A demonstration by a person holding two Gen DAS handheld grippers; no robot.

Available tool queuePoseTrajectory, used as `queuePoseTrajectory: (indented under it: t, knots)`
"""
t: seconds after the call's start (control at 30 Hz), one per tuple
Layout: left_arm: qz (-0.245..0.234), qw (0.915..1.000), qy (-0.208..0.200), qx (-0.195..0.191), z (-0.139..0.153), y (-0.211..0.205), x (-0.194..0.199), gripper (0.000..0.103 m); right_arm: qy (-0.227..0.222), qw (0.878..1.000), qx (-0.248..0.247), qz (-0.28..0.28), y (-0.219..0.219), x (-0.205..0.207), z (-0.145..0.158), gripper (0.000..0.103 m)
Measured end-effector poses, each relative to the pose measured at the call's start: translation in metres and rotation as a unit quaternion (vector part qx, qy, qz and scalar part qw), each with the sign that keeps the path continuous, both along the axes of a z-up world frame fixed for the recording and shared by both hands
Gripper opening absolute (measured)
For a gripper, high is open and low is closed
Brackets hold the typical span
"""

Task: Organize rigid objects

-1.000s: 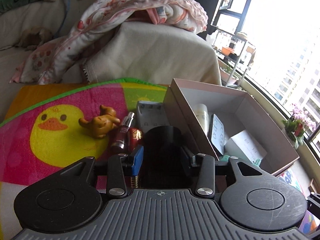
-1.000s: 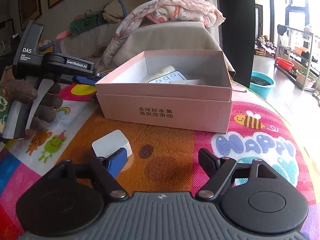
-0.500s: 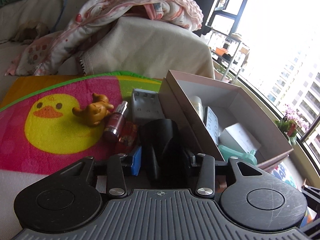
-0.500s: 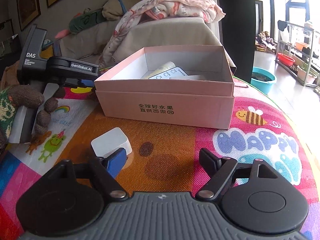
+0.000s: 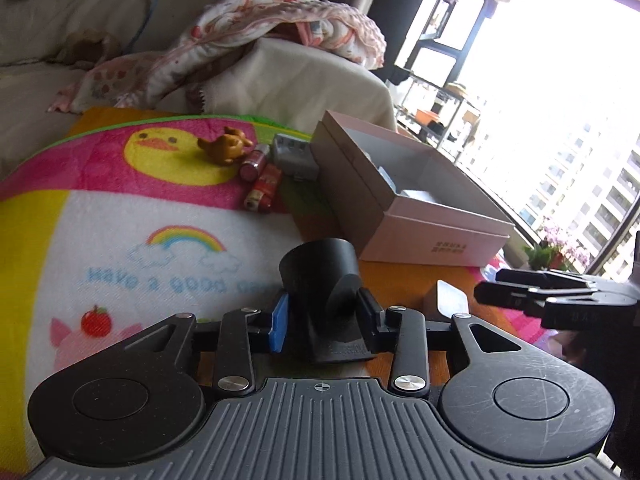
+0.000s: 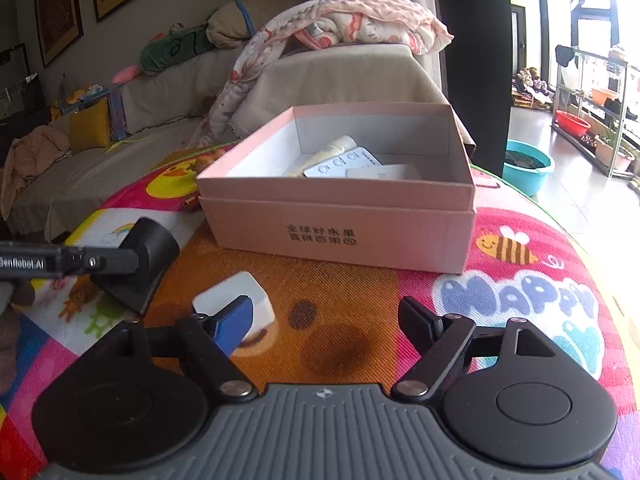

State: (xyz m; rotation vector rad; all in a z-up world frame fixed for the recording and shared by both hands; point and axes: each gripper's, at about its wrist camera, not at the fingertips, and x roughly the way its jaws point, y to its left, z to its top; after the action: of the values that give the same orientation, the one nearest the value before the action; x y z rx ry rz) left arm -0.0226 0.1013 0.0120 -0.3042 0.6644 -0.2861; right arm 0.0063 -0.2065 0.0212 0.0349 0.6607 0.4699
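**Black holder clamped in your left gripper, right gripper spread over the white block**

Left wrist view first: your left gripper (image 5: pixel 322 316) is clamped on a black plastic object with a round cup-shaped top and a flat wedge base (image 5: pixel 324 284), blue pad on one side and black pad on the other pressing its sides. It sits low over the colourful printed play mat (image 5: pixel 120 240), near the front corner of the open pink cardboard box (image 5: pixel 432 236). Farther back on the mat, left of the box, lie a small brown toy figure (image 5: pixel 226 146), a dark red bottle (image 5: pixel 254 164), a red lighter-shaped item (image 5: pixel 266 186) and a grey rectangular case (image 5: pixel 296 156), all close together (the case is just beside the box wall). Your right gripper's fingers (image 5: pixel 532 292) enter from the right edge, near a white block (image 5: pixel 450 300).

Right wrist view: your right gripper (image 6: pixel 326 320) has its fingers spread wide apart and holds nothing. The small white rounded plastic block (image 6: pixel 236 294) lies on the orange patch of the mat, just behind the blue-padded finger. At the left, your left gripper carries the black object (image 6: pixel 148 256) close to the mat. Ahead stands the pink box (image 6: pixel 340 224), holding a cream tube (image 6: pixel 338 146), a blister pack (image 6: pixel 342 162) and a white carton (image 6: pixel 382 172).
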Motion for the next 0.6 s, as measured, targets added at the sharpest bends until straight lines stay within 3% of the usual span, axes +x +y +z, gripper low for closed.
queuePoseTrajectory:
  t: [0.13,0.3,0.43,0.6]
  knots:
    - [0.013,0.9996,-0.005,-0.026,-0.007,0.017,-0.009,0.037,-0.032,0.998,0.009,0.051,0.04,0.012,0.043,0.08]
    - [0.014,0.9992,-0.024,-0.03,-0.013,0.014,-0.015,0.036,0.031,0.993,0.017,0.112,0.116,0.082,0.079,0.08]
    - [0.014,0.9988,-0.032,-0.033,-0.014,0.015,-0.018,0.034,0.036,0.992,-0.057,0.107,0.186,0.141,0.073,0.08]
    - [0.013,0.9979,-0.029,-0.056,-0.017,0.021,-0.015,0.033,0.068,0.987,-0.118,0.081,0.24,0.192,0.035,0.077]
